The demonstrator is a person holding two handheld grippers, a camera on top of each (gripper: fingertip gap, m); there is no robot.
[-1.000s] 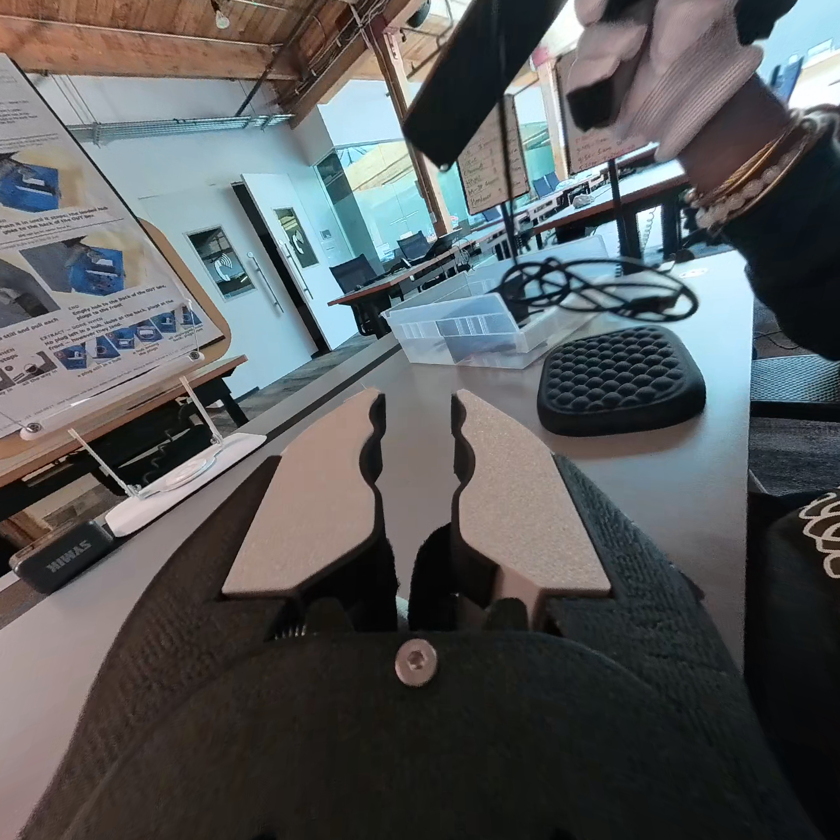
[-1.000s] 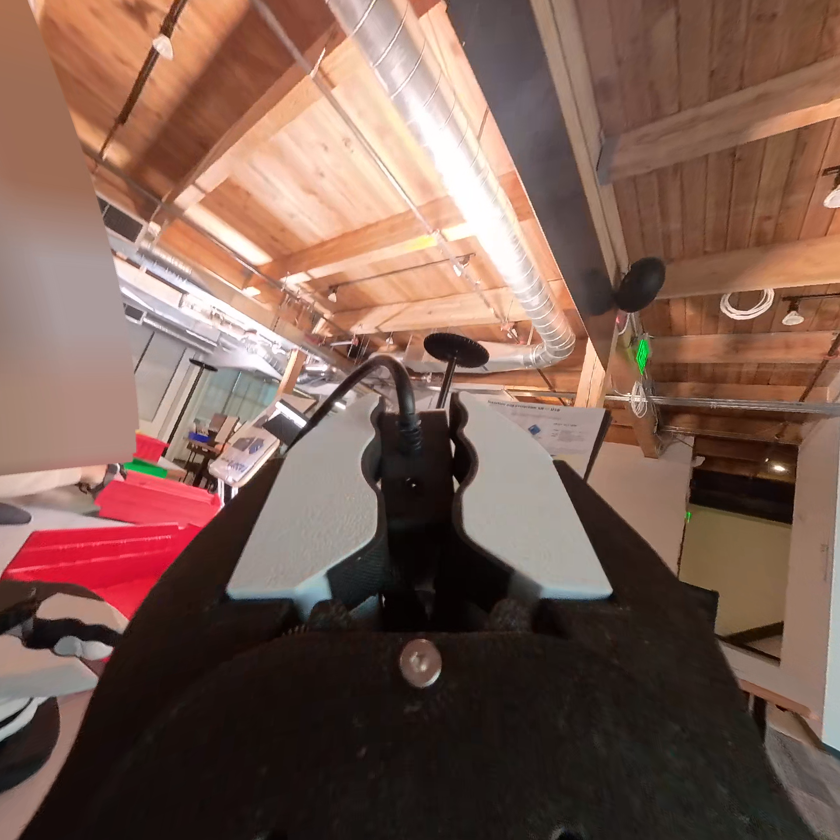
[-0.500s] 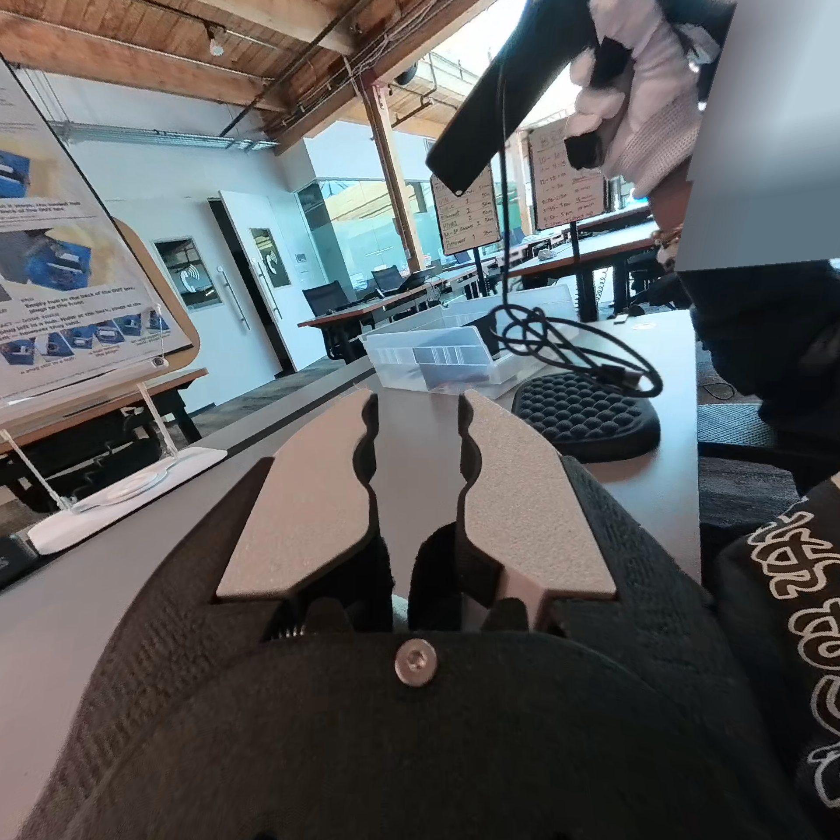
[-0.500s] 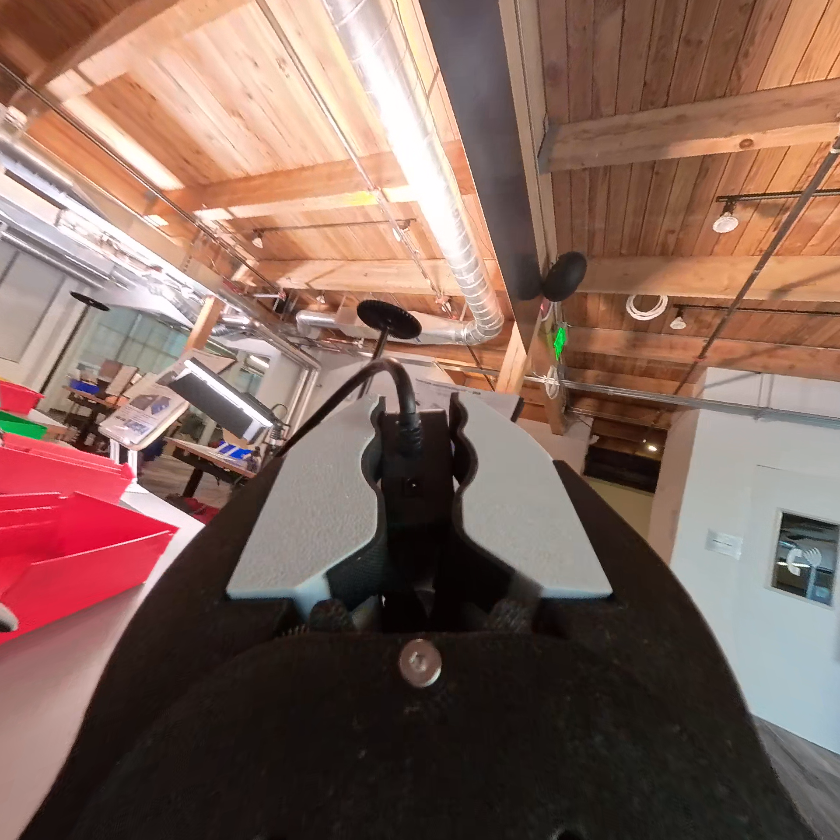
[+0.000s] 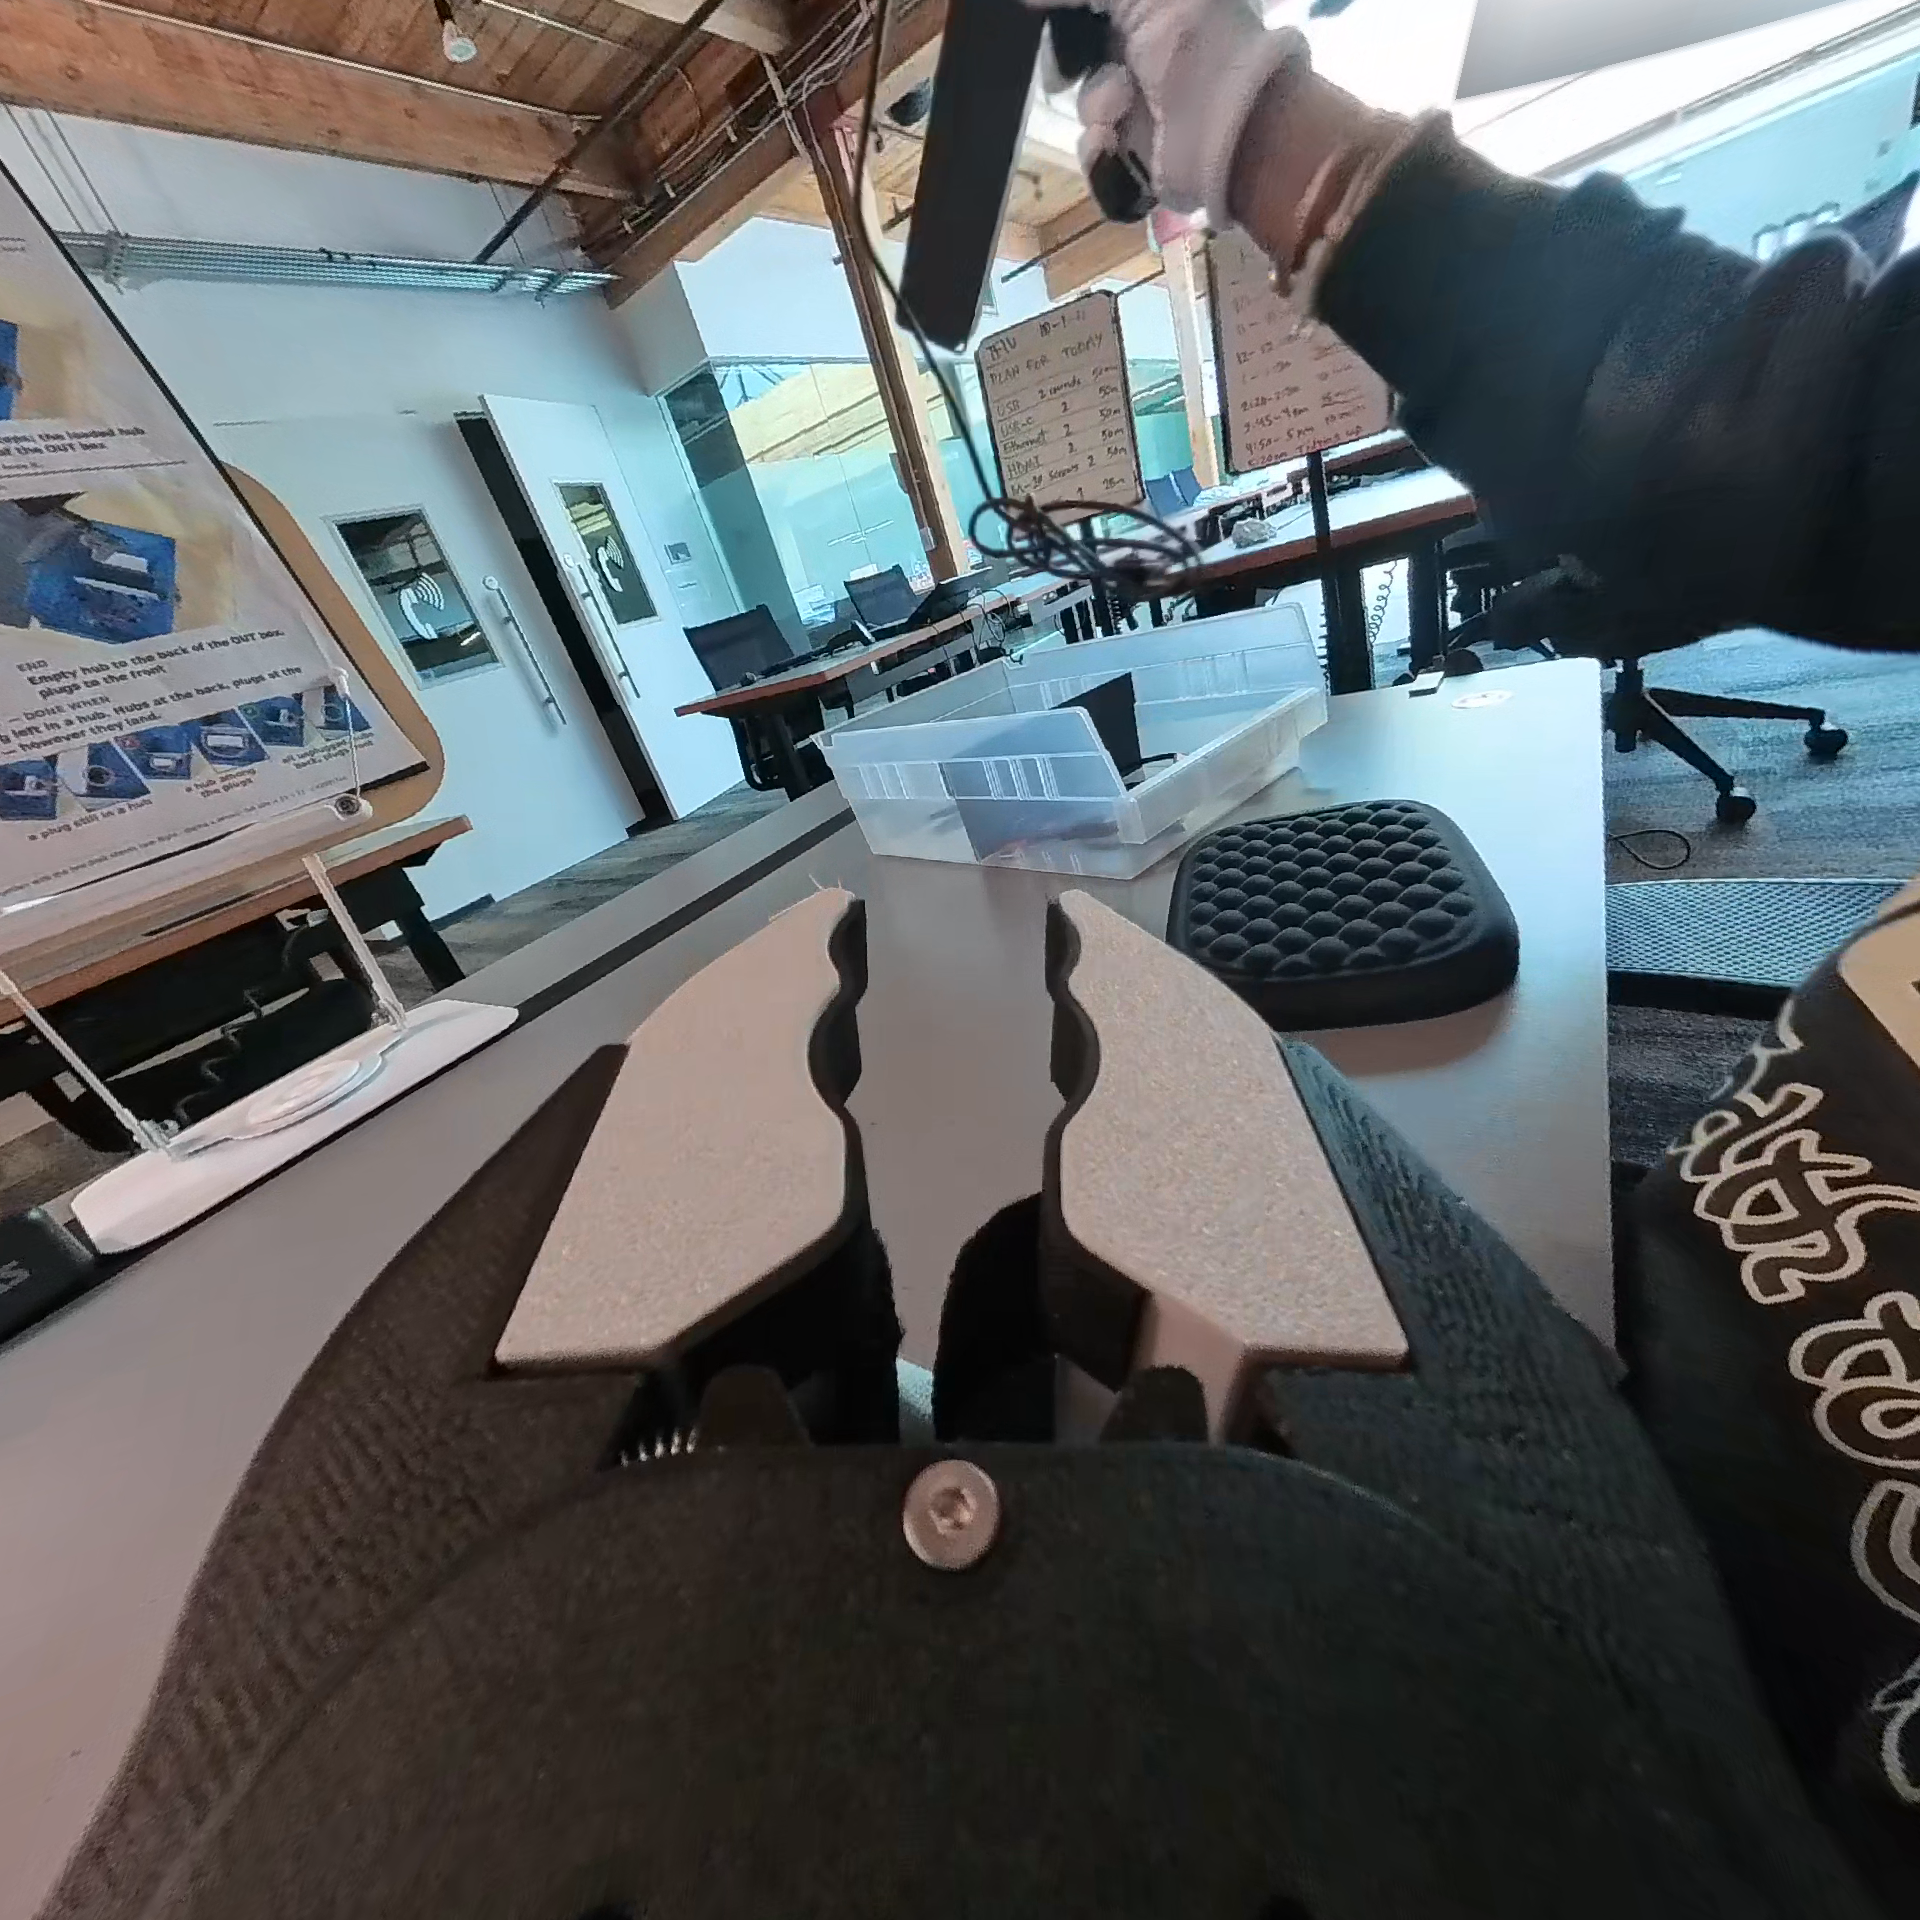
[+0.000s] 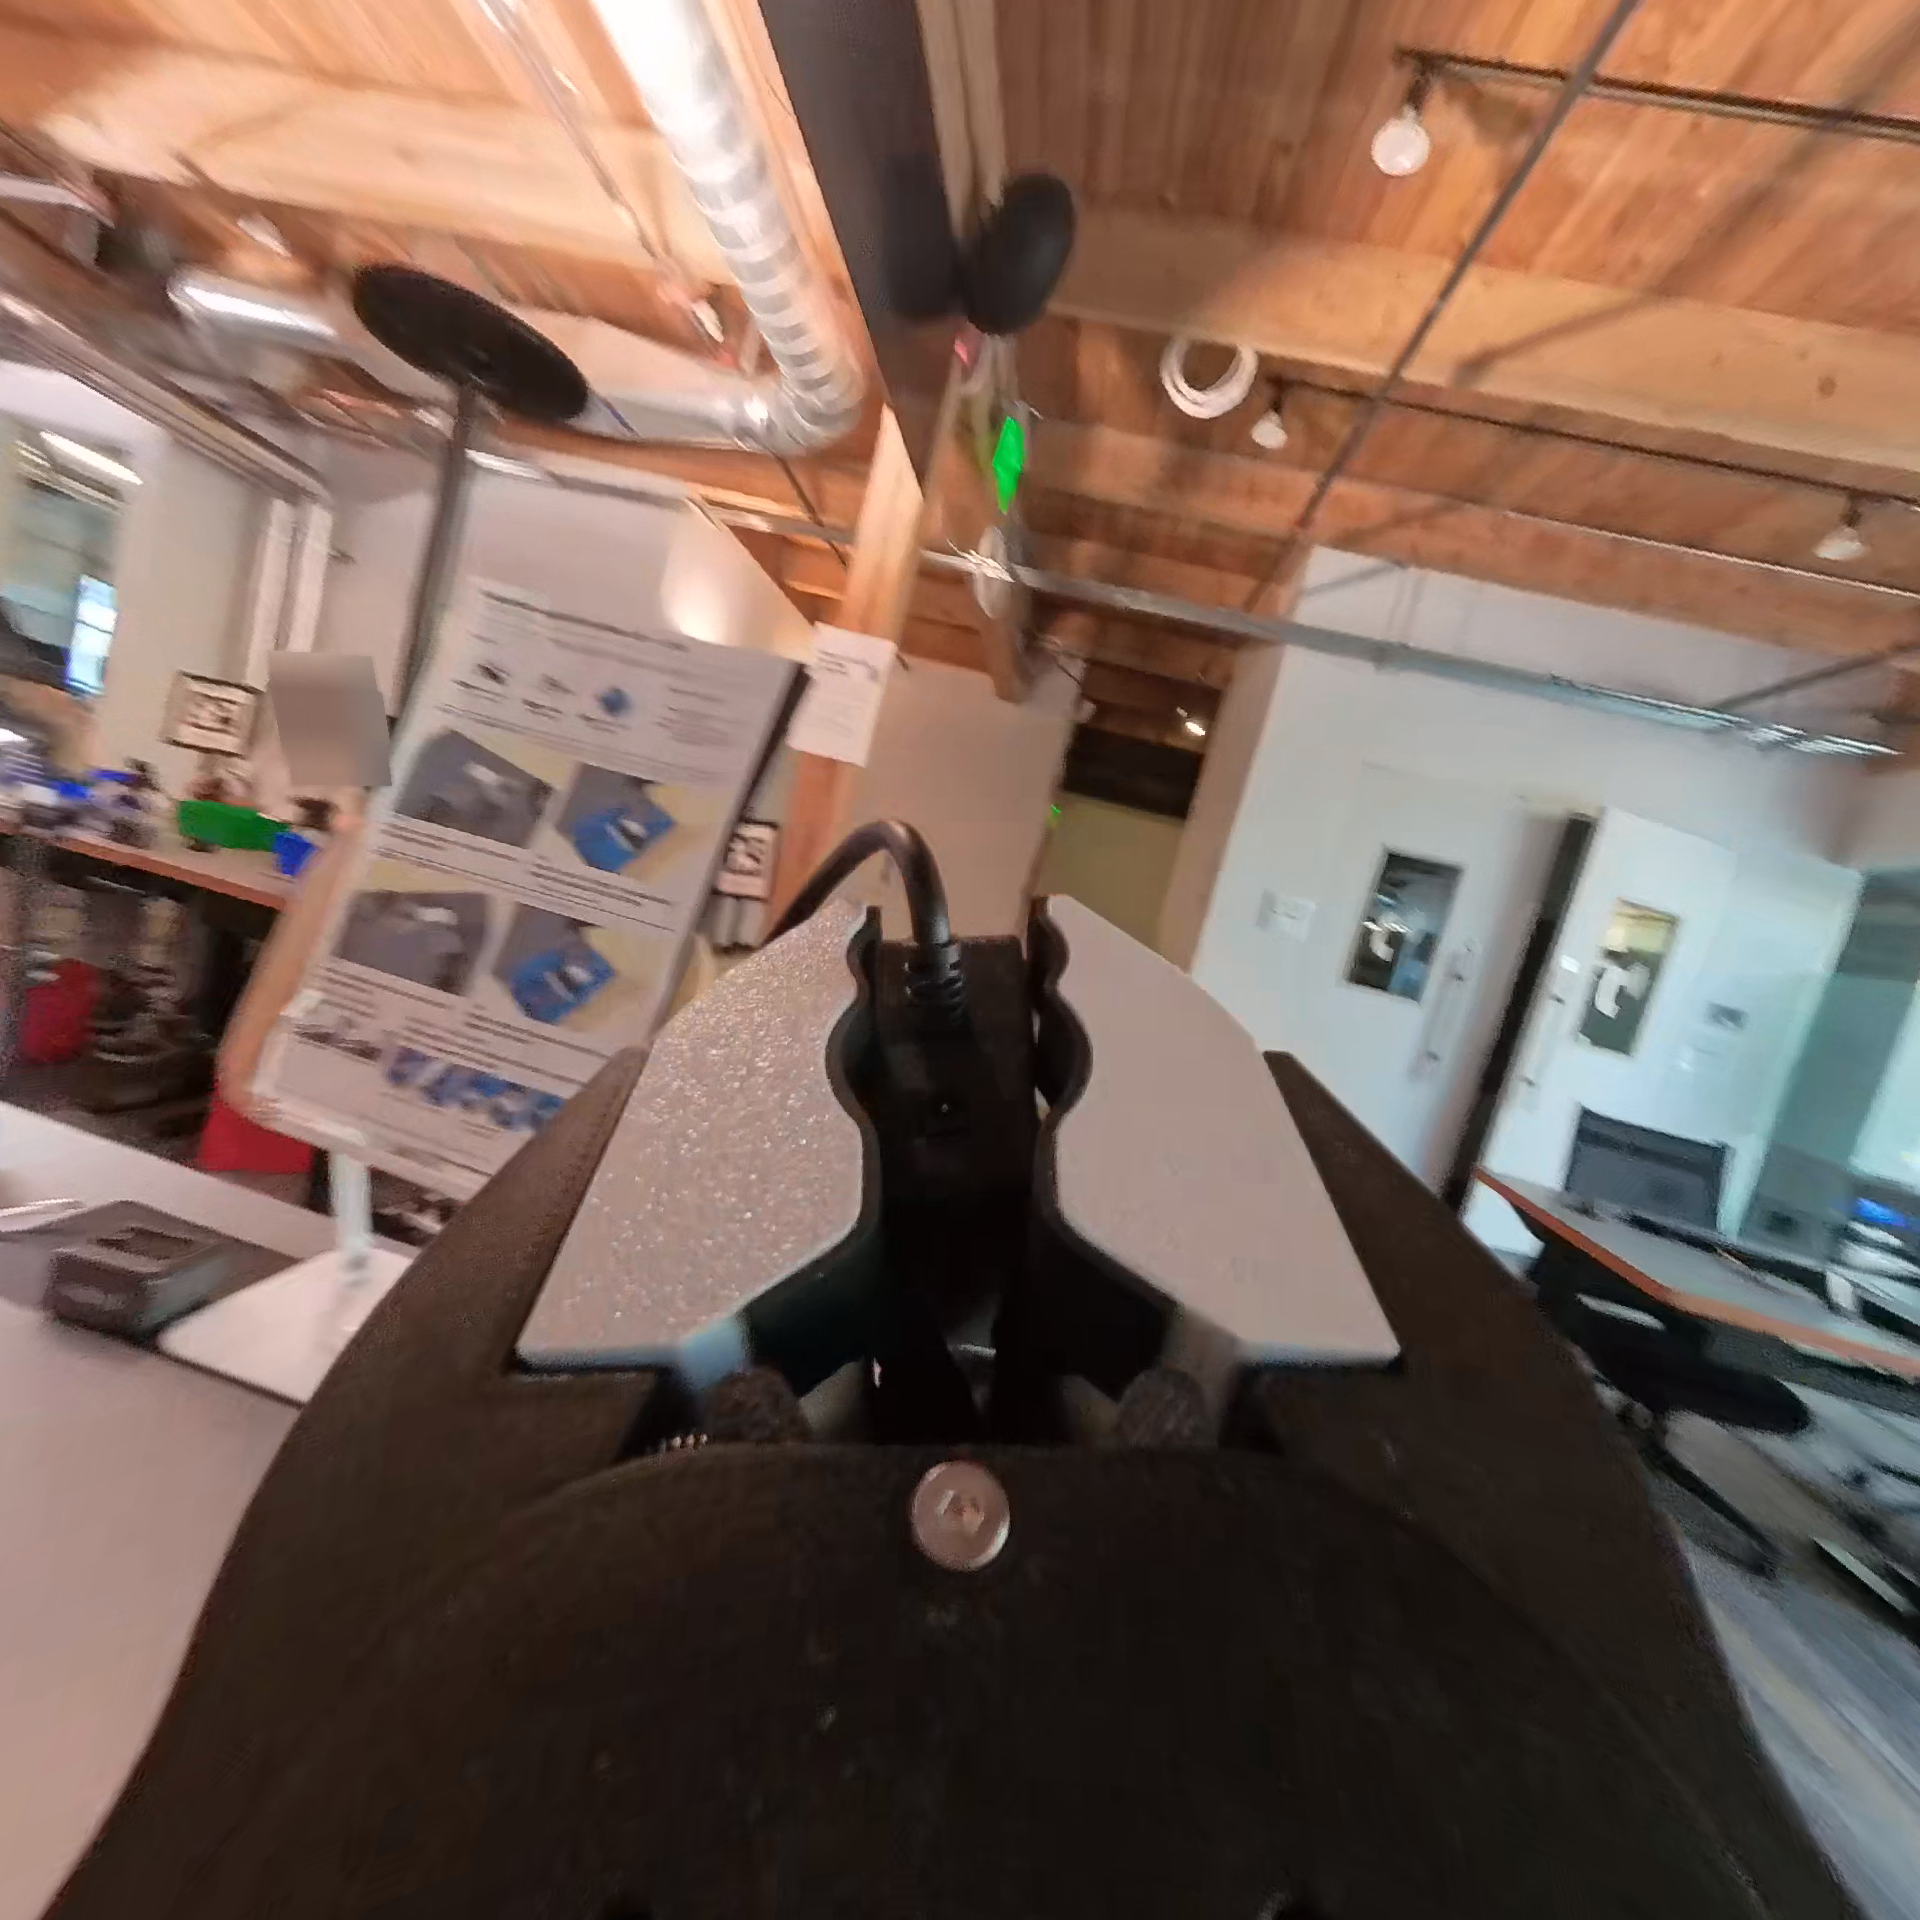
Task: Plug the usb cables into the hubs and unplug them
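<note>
My left gripper (image 5: 951, 914) is open and empty, held low over the grey table (image 5: 1455, 1143). My right gripper (image 6: 951, 920) is shut on a black hub (image 6: 951, 1101), with a black cable (image 6: 904, 862) coming out of the hub's far end. In the left wrist view the hub (image 5: 966, 156) hangs as a long black bar from a gloved hand (image 5: 1195, 104) at the top. The cable runs down from it to a tangled coil (image 5: 1081, 540) that hangs in the air above the bin.
A clear plastic bin (image 5: 1226, 774) holding dark items stands on the table ahead. A black dimpled pad (image 5: 1340, 914) lies right of it. An instruction sign (image 5: 156, 623) on a white base (image 5: 291, 1101) stands at the left. The table's edge runs along the right.
The right gripper has lifted the hub higher, and the cable coil has risen off the dimpled pad. The right wrist view has swung down from the ceiling towards the sign. My left gripper stays open.
</note>
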